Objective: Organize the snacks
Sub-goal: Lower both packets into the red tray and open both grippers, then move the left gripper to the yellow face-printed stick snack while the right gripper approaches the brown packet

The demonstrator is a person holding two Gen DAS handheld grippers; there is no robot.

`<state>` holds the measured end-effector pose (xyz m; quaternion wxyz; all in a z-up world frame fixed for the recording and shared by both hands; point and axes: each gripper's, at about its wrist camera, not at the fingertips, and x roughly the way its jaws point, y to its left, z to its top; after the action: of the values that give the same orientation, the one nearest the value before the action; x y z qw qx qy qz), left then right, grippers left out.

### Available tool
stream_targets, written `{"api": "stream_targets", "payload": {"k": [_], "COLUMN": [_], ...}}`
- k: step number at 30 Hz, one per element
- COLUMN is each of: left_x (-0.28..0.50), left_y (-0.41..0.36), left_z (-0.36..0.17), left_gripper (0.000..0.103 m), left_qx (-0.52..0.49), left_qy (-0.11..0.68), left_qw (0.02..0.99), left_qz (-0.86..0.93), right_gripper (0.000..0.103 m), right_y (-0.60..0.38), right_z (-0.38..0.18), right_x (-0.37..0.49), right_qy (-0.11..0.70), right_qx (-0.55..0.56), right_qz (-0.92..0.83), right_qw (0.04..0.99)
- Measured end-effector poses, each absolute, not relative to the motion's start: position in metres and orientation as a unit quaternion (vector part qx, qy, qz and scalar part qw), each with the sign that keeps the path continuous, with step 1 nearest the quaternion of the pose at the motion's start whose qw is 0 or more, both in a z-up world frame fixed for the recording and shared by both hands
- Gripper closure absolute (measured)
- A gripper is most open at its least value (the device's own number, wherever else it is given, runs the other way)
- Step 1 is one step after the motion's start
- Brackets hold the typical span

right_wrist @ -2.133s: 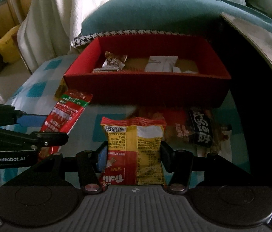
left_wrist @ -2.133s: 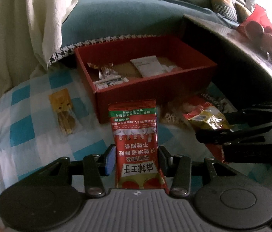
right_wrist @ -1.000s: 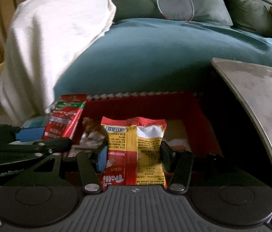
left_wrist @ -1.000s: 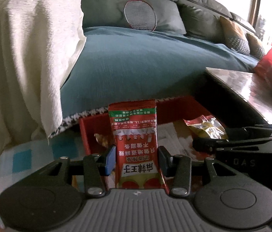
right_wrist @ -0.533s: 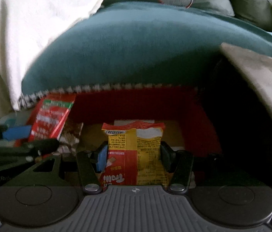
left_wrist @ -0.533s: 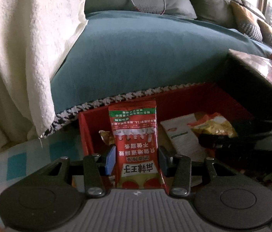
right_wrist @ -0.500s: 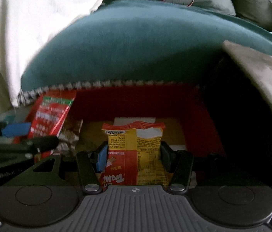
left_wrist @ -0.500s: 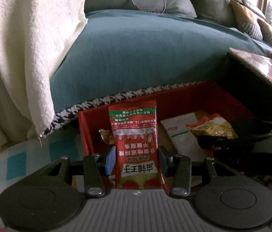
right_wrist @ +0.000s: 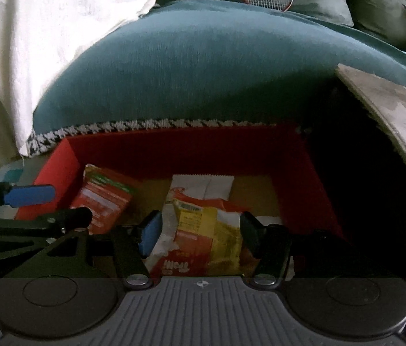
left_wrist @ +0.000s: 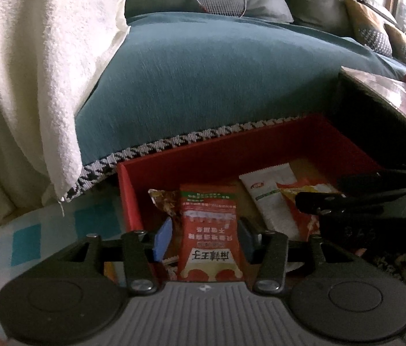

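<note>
With both packets seemingly being dropped into the red box (left_wrist: pixel 231 155), the left gripper (left_wrist: pixel 204 238) and right gripper (right_wrist: pixel 200 229) are being held wide and are best lifted toward twelve o'clock.

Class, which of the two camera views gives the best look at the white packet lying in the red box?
The left wrist view. There the white packet lies in the red box with most of its length and its logo visible. In the right wrist view only its top end shows, behind the yellow snack bag.
</note>
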<state>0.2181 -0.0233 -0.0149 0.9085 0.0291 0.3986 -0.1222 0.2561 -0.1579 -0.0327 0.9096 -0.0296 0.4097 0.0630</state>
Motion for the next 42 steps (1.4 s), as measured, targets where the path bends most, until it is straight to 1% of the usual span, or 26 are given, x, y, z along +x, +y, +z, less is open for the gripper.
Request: {"api": "stream_targets", "payload": {"k": [5,7,9,15,21,29,32,37,40,42], "left_x": [0.213,0.211,0.208,0.199,0.193,0.201,0.209,0.219,0.216,0.212], "left_y": [-0.017,-0.009,0.002,0.05,0.077,0.075,0.077,0.075,0.063,0.062], "left_z": [-0.006,0.001,0.01,0.017,-0.013,-0.055,-0.065,-0.066,-0.07,-0.069], "left_gripper": [0.057,0.054,0.052,0.052,0.052,0.053,0.053,0.054,0.055,0.055], "left_qx": [0.024,0.02,0.012,-0.019,-0.025,-0.041,-0.052,-0.058,-0.006,-0.001], "left_qy": [0.394,0.389,0.383,0.385,0.435,0.484,0.486,0.473,0.465,0.466], "left_qw": [0.911,0.913,0.917,0.92,0.9,0.874,0.872,0.879,0.885,0.884], "left_qz": [-0.121,-0.118,-0.11,-0.066,-0.022,-0.004,0.012,0.023,0.021,0.018], "right_gripper": [0.034,0.033,0.031,0.031,0.03,0.026,0.026,0.026,0.024,0.024], "right_y": [-0.158,-0.158,-0.157,-0.154,-0.148,-0.145,-0.148,-0.155,-0.158,-0.158], "right_z": [-0.026,-0.023,-0.018,-0.008,-0.004,-0.008,-0.01,-0.017,-0.019,-0.02], "right_x": [0.251,0.247,0.242,0.225,0.208,0.185,0.181,0.182,0.183,0.183], "right_qy": [0.403,0.401,0.397,0.39,0.391,0.401,0.403,0.41,0.412,0.413], "right_qx": [-0.026,-0.025,-0.027,-0.029,-0.033,-0.036,-0.036,-0.034,-0.035,-0.032], "right_qz": [0.065,0.066,0.067,0.075,0.085,0.094,0.095,0.089,0.085,0.082], "right_qw": [0.912,0.913,0.915,0.917,0.916,0.911,0.91,0.907,0.907,0.906]}}
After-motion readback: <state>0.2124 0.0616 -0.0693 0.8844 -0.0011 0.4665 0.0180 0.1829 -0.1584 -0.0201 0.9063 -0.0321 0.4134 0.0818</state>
